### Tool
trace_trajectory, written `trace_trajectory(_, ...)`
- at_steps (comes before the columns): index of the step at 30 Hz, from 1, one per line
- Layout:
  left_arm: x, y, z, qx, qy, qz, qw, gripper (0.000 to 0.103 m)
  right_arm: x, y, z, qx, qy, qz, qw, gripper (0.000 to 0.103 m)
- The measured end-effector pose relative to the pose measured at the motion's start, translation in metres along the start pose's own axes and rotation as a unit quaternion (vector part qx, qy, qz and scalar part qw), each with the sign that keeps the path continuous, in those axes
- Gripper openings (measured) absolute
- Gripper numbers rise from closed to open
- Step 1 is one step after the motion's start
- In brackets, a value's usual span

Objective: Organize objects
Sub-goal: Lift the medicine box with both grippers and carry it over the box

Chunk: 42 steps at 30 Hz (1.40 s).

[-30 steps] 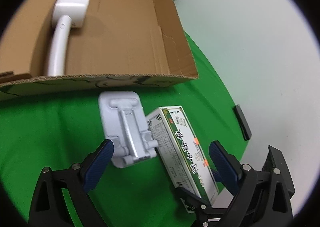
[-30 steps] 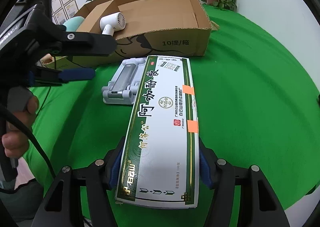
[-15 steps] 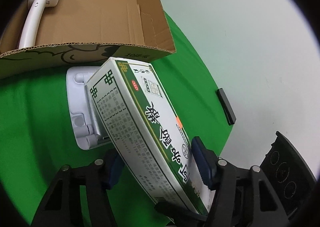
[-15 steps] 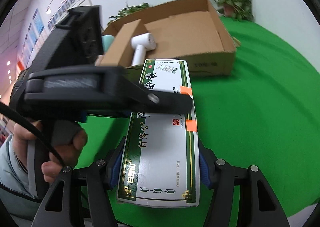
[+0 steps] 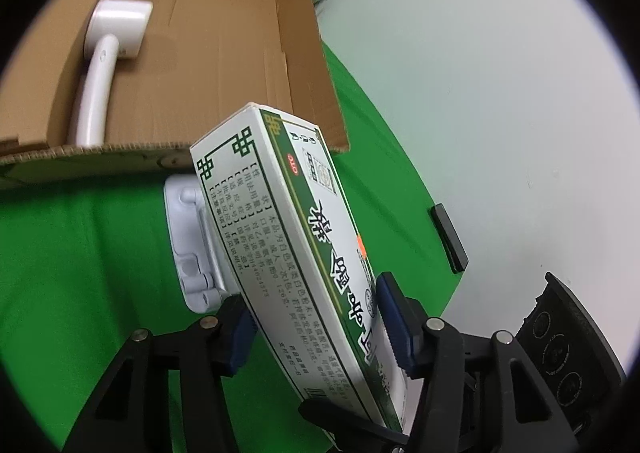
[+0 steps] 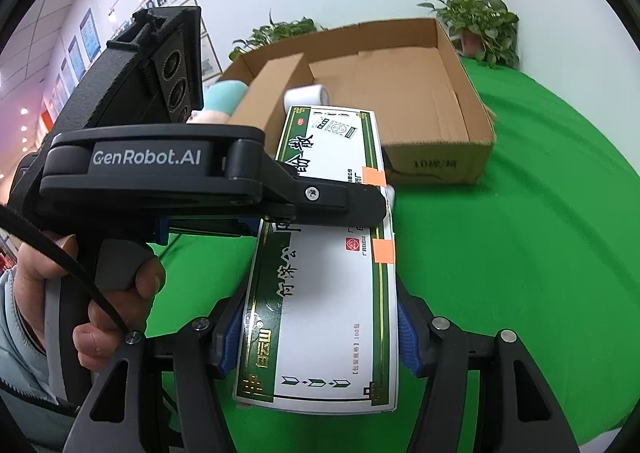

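Note:
A long white and green medicine box is held above the green table by both grippers. My left gripper is shut on it across its thickness, about halfway along. My right gripper is shut on the near end of the same box across its width. The left gripper's black body crosses over the box in the right wrist view. The open cardboard box lies just beyond, also in the right wrist view. A white hair dryer lies inside it.
A white folding stand lies on the green cloth under the medicine box. A black flat bar lies at the cloth's right edge. A teal and pink soft item sits left of the cardboard box. Potted plants stand behind.
The left gripper moved onto the medicine box and shut on it. The box has been lifted off the cloth and carried toward the cardboard box, its far end now over the front wall.

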<state>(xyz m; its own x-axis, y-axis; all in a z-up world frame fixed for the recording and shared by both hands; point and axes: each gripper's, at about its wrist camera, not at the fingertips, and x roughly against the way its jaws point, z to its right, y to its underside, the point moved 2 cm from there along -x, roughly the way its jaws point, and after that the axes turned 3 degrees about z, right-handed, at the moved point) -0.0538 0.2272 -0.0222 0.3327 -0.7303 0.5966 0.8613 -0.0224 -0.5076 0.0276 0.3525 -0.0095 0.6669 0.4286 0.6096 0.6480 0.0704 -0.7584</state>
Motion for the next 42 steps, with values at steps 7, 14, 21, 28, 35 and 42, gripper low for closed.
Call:
trace_trajectory(7, 0.030, -0.041, 0.017, -0.044, -0.018, 0.040, 0.9981, 0.055, -0.004, -0.048, -0.008, 0.018, -0.012, 0.048, 0.999, 0.058)
trace_trajectory(14, 0.036, -0.098, 0.029, -0.077, -0.024, 0.063, 0.9947, 0.054, -0.013, -0.103, -0.008, 0.024, -0.006, 0.097, 0.995, 0.058)
trace_trajectory(21, 0.040, -0.123, 0.014, -0.057, -0.033, 0.045, 0.9968, 0.053, -0.042, -0.136, 0.002, 0.002, -0.014, 0.084, 0.996, 0.058)
trace_trajectory(28, 0.014, -0.148, -0.033, -0.003, -0.062, 0.009, 0.9980, 0.052, -0.094, -0.152, 0.016, -0.041, -0.041, 0.028, 0.998, 0.058)
trace_trajectory(35, -0.018, -0.164, -0.063, 0.018, -0.093, -0.018, 0.9954, 0.050, -0.147, -0.159, 0.036, -0.096, -0.049, -0.004, 0.994, 0.058)
trace_trajectory(42, -0.023, -0.165, -0.074, 0.022, -0.081, -0.021, 0.9962, 0.050, -0.170, -0.159, 0.043, -0.113, -0.044, -0.001, 0.993, 0.058)
